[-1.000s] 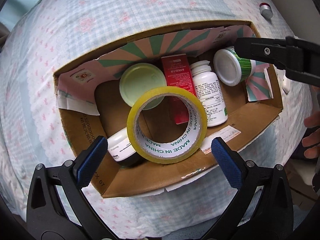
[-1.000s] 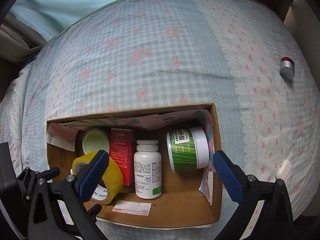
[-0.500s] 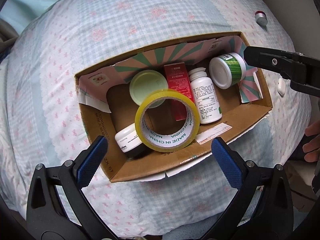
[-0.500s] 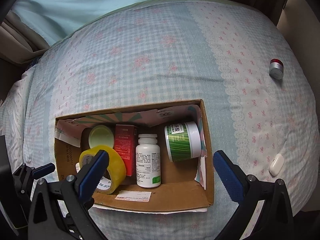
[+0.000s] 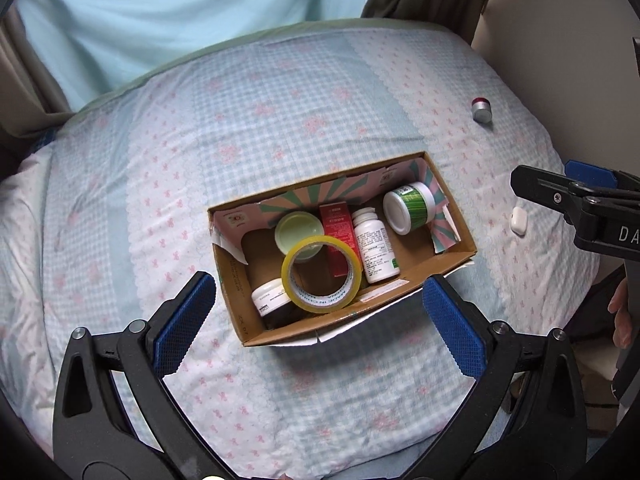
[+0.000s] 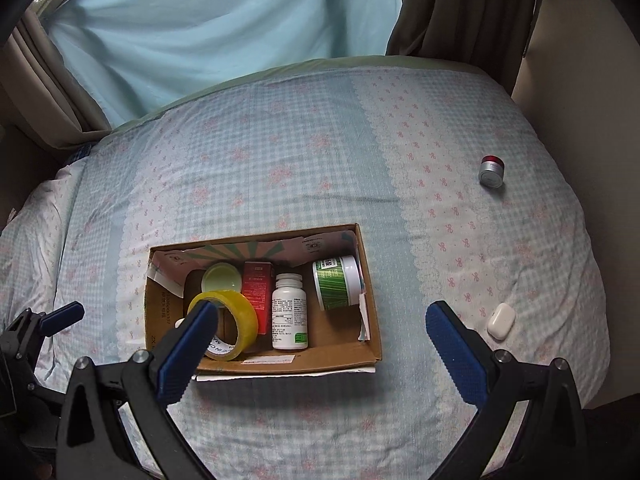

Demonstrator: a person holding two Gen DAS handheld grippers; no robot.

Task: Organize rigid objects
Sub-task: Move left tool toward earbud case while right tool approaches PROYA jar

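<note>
Cardboard box lay at the centre of both views on the checked bedspread, already holding a tape roll, red carton, white bottle, green tub, pale lid and small jar. Left gripper and right gripper hung above the box, fingers spread wide and holding nothing. A small silver jar at upper right and a white earbud case at right remained outside, so the sorting appeared mostly done.
</note>
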